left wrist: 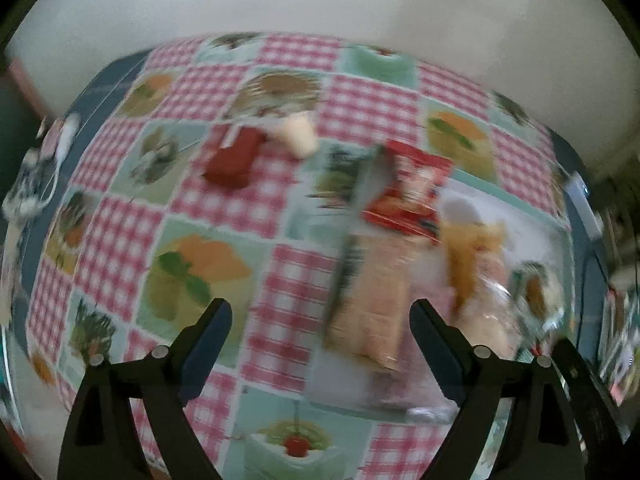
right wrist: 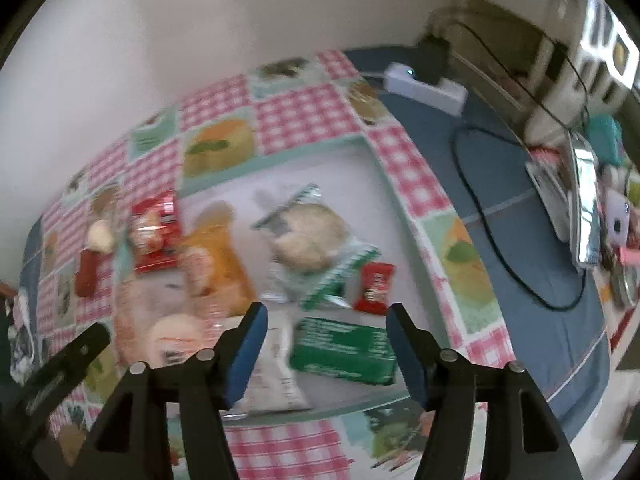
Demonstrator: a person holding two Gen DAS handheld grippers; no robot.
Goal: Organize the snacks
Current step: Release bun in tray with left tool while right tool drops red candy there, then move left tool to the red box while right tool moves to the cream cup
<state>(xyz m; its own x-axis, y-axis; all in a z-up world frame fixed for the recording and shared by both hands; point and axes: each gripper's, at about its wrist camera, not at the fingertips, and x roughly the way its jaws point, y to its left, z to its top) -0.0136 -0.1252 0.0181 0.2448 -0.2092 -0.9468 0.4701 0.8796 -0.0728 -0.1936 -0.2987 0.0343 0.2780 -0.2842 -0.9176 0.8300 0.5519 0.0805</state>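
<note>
Both views are motion-blurred. My left gripper (left wrist: 320, 316) is open and empty above the checked tablecloth, with a tan wafer pack (left wrist: 372, 304) between its fingers' line of sight. A dark red snack bar (left wrist: 234, 158) and a cream round snack (left wrist: 298, 134) lie farther off, outside the tray. A red packet (left wrist: 408, 192) lies on the tray's edge. My right gripper (right wrist: 324, 320) is open and empty above the clear tray (right wrist: 360, 152), which holds a green box (right wrist: 344, 350), a round cracker pack (right wrist: 308, 236), a small red sachet (right wrist: 374, 288), an orange bag (right wrist: 228, 264) and a white pouch (right wrist: 276, 376).
The table's blue cover (right wrist: 520, 240) shows at the right with a black cable (right wrist: 480, 216) and a white power strip (right wrist: 424, 84). Cluttered items (right wrist: 588, 200) stand at the far right. A white wall (left wrist: 320, 0) lies behind the table.
</note>
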